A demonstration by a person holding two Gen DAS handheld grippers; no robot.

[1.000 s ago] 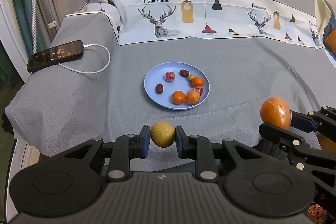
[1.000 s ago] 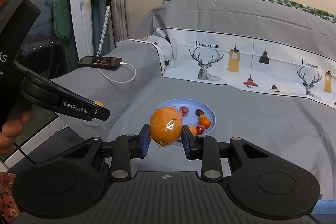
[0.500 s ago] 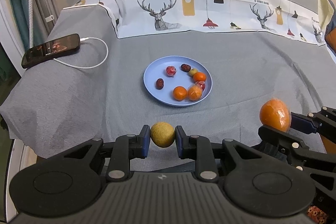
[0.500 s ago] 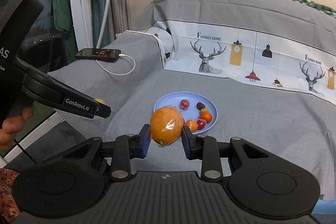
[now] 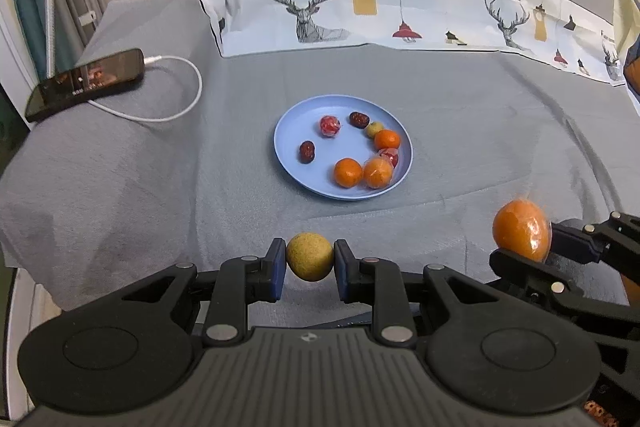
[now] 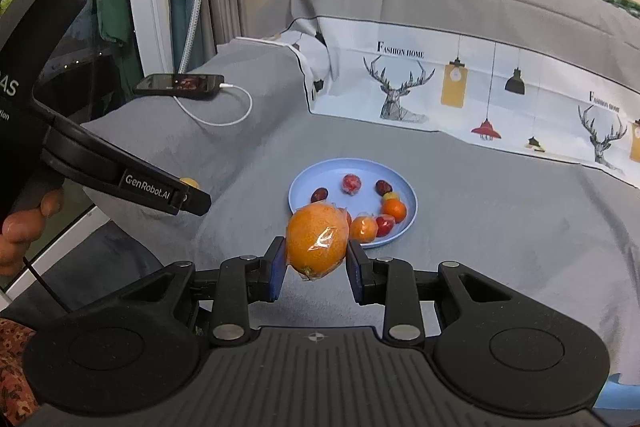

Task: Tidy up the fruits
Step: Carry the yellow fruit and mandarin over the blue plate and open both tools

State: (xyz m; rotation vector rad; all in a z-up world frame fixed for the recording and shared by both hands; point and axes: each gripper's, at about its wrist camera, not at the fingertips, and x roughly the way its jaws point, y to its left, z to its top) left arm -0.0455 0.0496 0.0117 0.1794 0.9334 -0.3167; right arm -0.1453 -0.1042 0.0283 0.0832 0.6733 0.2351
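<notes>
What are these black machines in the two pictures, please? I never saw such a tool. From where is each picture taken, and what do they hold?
They are hand-held grippers, not robot arms: a person holds one in each hand, and each carries a camera looking forward along its two fingers. One picture comes from the left gripper, the other from the right gripper. The left one is shut on a small yellow-green fruit. The right one is shut on a wrapped orange. Ahead, on a grey bedcover, lies a blue plate with several small fruits. A phone with a white cable lies to the left.
</notes>
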